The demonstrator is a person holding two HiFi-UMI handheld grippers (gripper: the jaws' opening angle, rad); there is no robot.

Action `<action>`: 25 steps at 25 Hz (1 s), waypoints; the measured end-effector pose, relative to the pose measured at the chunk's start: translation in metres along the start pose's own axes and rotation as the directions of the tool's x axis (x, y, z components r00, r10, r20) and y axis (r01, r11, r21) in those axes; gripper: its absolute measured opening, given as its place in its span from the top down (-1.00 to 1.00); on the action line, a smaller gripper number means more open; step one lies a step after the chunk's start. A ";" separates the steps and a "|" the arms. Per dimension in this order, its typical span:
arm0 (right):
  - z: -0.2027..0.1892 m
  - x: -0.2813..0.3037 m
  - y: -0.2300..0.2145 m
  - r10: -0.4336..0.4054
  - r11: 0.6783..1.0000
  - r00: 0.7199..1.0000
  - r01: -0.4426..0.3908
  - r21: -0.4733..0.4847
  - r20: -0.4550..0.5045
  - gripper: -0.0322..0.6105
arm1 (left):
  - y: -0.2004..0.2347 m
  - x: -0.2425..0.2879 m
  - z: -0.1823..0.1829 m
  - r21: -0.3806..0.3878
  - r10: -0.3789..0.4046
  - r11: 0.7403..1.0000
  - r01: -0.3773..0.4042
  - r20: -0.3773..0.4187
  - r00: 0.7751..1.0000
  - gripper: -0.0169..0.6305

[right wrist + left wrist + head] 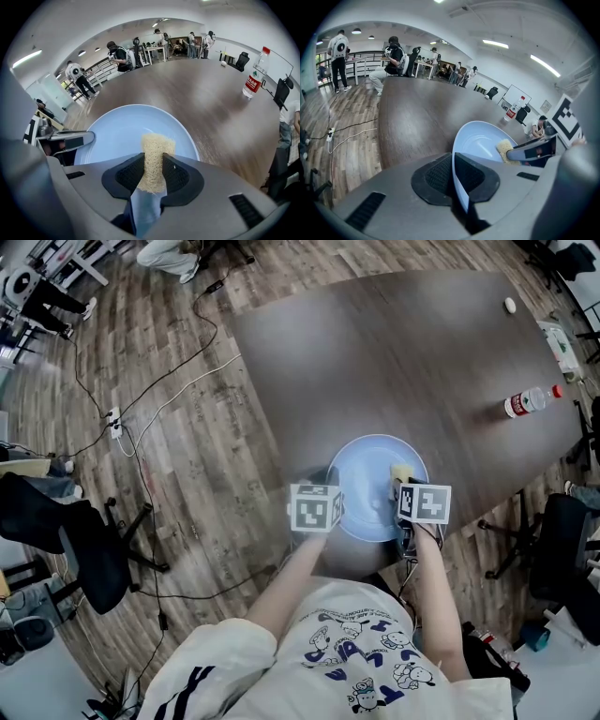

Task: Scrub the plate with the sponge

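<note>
Plate (368,463), rim pinched by the left hand-held gripper (453,177), may slip free if the right hand-held gripper (152,172), clamped on the sponge (157,144), presses hard.

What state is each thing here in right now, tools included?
Plate: on the table, rim clamped.
Sponge: clamped, its end against the plate.
Left gripper: shut on plate.
Right gripper: shut on sponge.
Bottle: upright, capped.
</note>
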State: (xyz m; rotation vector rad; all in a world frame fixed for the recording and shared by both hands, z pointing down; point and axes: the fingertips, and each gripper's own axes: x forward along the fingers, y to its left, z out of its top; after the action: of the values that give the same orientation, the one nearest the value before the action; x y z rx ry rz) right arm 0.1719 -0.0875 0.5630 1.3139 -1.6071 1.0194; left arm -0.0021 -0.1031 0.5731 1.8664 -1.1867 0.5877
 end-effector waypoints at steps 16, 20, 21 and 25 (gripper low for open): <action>-0.036 -0.010 0.002 -0.016 0.998 0.998 0.012 -0.060 -0.066 0.53 | 0.000 0.003 0.000 -0.006 0.000 1.000 0.000 0.002 1.000 0.86; -0.044 -0.012 0.009 0.001 0.998 0.997 -0.006 -0.067 -0.081 0.53 | -0.001 0.003 0.000 -0.008 0.001 1.000 -0.001 0.005 1.000 0.86; -0.047 -0.013 0.011 0.007 0.997 0.996 -0.014 -0.071 -0.090 0.53 | -0.001 0.003 0.000 -0.009 0.002 1.000 -0.002 0.005 1.000 0.86; -0.057 -0.016 0.023 0.041 0.994 0.990 -0.055 -0.095 -0.138 0.53 | -0.002 0.002 0.001 -0.013 0.005 1.000 -0.005 0.007 1.000 0.86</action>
State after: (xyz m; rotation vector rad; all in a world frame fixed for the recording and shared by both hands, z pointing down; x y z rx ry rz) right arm 0.1571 -0.0261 0.5659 1.1203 -1.5718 1.0229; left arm 0.0007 -0.1044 0.5735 1.8568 -1.1975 0.5756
